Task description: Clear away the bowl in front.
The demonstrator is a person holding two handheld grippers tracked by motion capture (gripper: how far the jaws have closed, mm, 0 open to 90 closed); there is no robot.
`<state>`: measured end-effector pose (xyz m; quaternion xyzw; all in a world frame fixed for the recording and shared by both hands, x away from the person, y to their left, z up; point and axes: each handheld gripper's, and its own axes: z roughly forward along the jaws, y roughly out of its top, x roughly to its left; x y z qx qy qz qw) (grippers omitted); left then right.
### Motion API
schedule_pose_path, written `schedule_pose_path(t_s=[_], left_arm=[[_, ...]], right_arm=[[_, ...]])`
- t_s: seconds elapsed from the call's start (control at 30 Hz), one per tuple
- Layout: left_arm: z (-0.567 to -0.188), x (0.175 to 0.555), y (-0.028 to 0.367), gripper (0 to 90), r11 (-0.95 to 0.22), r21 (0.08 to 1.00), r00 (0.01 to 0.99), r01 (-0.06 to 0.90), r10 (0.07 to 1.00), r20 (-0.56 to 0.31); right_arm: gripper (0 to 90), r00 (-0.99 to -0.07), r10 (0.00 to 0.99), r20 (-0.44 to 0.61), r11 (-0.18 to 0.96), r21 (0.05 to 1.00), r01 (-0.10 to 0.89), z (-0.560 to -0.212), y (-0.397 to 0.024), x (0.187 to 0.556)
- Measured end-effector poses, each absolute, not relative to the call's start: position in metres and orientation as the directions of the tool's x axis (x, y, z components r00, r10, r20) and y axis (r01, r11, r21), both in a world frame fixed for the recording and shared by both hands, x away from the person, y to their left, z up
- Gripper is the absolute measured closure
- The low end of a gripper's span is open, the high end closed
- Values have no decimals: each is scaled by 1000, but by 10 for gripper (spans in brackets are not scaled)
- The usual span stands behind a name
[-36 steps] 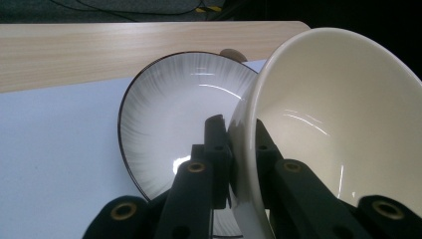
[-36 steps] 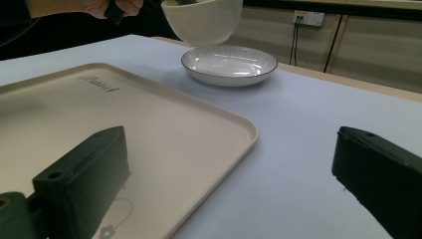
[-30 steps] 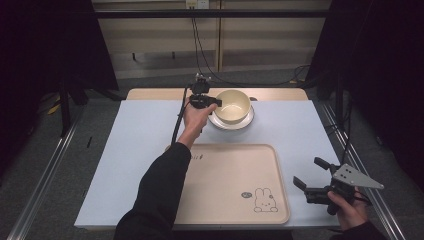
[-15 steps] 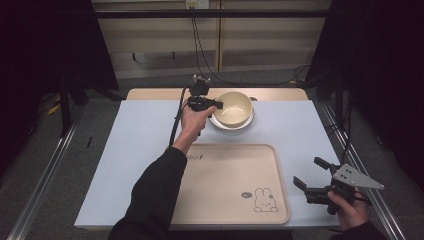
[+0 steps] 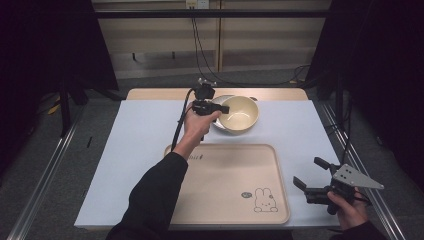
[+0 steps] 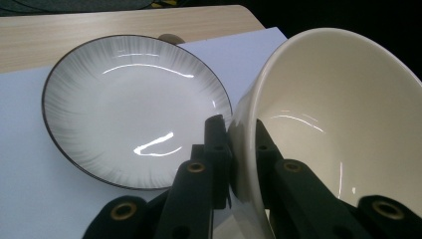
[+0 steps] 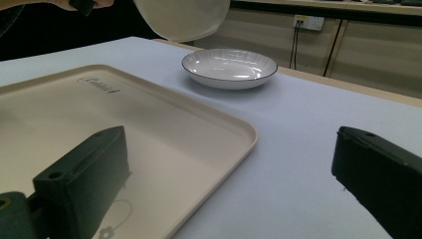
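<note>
My left gripper is shut on the rim of a cream bowl, one jaw inside the wall and one outside. The bowl hangs in the air above the table, seen from below in the right gripper view as the cream bowl. Under and beside it sits a shallow white plate with a dark rim on the white table cover. My right gripper stands open with nothing between its jaws, low over the table's near right corner.
A beige tray with a rabbit picture lies on the near middle of the table, nothing on it. The wooden table edge runs along the back. Cables hang behind the table.
The left gripper has lifted the cream bowl off the plate and carried it a little toward the near side. The right gripper has stayed in place.
</note>
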<state>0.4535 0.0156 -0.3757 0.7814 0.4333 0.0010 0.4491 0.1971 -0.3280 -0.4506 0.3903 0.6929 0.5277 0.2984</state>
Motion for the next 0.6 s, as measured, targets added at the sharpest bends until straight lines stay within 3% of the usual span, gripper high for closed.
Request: schedule_pose_path(t_s=[0.6], left_arm=[[-382, 430, -7, 833, -291, 696, 689, 657, 606, -397]], right_arm=[[16, -525, 851, -4, 139, 966, 218, -450, -328, 197]])
